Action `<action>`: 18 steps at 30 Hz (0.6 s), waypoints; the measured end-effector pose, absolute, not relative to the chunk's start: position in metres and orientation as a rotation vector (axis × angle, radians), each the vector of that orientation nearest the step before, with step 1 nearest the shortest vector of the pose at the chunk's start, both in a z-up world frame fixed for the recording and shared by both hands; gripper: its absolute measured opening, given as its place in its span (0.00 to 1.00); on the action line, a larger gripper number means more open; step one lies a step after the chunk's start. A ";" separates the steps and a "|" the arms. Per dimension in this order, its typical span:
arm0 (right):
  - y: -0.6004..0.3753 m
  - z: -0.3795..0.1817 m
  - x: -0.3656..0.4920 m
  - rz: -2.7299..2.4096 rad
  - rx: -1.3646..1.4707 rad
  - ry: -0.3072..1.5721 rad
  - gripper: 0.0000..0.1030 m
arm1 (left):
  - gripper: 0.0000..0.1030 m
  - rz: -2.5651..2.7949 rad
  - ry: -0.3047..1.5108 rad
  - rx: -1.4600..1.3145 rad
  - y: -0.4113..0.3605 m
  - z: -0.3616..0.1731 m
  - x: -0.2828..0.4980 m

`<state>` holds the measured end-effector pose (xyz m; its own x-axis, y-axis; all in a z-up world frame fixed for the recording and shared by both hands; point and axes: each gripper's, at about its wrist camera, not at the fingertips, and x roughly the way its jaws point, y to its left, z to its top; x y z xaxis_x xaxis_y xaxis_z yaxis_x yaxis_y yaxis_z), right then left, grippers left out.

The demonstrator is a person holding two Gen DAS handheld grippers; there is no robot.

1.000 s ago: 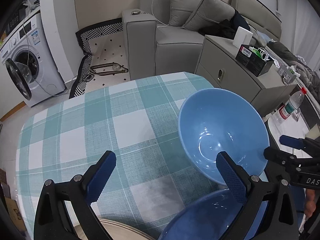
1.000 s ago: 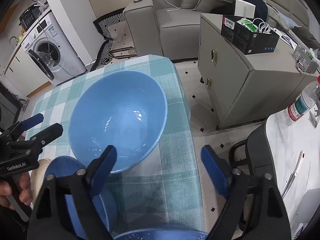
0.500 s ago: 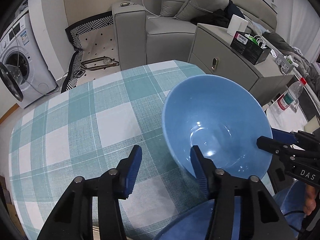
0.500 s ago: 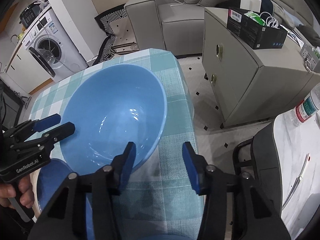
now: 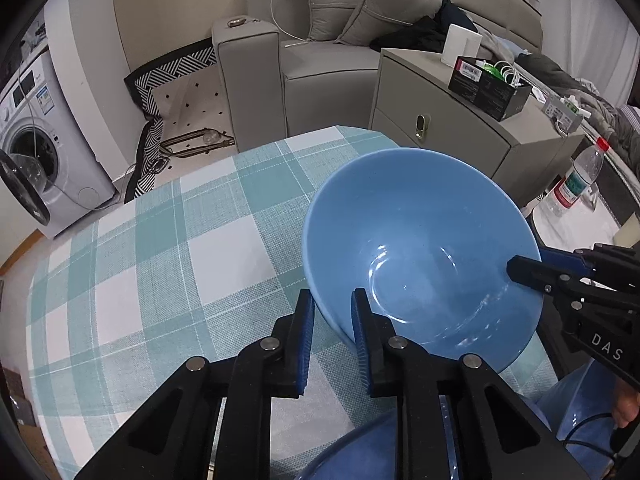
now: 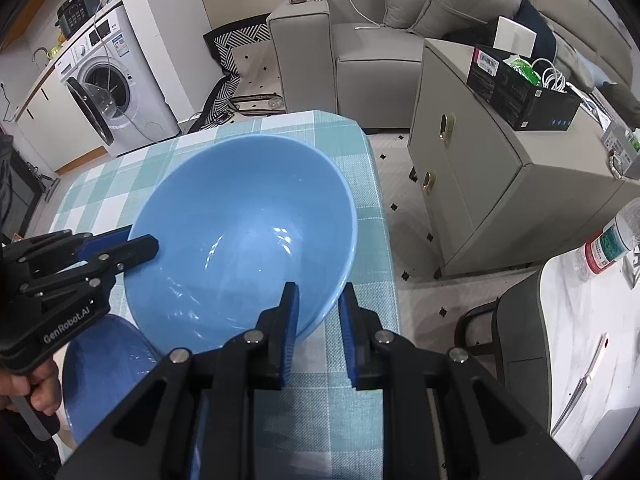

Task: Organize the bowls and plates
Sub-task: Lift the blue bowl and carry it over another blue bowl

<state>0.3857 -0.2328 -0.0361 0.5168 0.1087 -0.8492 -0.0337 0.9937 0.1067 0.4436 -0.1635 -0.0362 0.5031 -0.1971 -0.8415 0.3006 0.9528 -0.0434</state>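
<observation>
On the bench (image 5: pixel 168 264), which is covered with a teal-and-white checked cloth, a large blue bowl (image 5: pixel 420 256) occupies the region near the 3 o'clock edge in the left wrist view. The same bowl sits near the centre of the right wrist view, with the bench corner at its 12 o'clock. The bowl is tilted, with its open side toward both cameras.

The left claw (image 5: pixel 331 312) grips the rim at the bowl's 7 o'clock in its own view; one blue pad lies outside the wall and one inside. The jaws have just been closing and now clamp the rim.

The right claw (image 6: pixel 318 306) grips the rim at the bowl's 5 o'clock in its own view, one pad inside and one outside. Its jaws have likewise just been closing onto the rim, which is pinched between them.

Each claw appears in the other's view, on the opposite side of the rim.

A second blue dish (image 6: pixel 104 360) lies at 8 o'clock in the right wrist view, partly hidden below the bowl. A hand (image 6: pixel 38 384) holds the left claw's handle there.
</observation>
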 end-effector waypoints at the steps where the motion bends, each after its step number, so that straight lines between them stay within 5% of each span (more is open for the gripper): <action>1: -0.232 -0.036 0.385 0.079 0.074 1.021 0.19 | 0.19 -0.302 1.001 0.110 -0.163 -0.036 0.444; 18: -0.232 -0.008 0.365 0.076 0.077 0.940 0.19 | 0.19 -0.279 0.923 0.098 -0.160 0.000 0.420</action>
<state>0.3647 -0.2322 -0.0082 0.5876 0.0985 -0.8031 -0.0311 0.9946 0.0992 0.4202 -0.1600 -0.0003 0.5705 -0.1958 -0.7976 0.2797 0.9594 -0.0356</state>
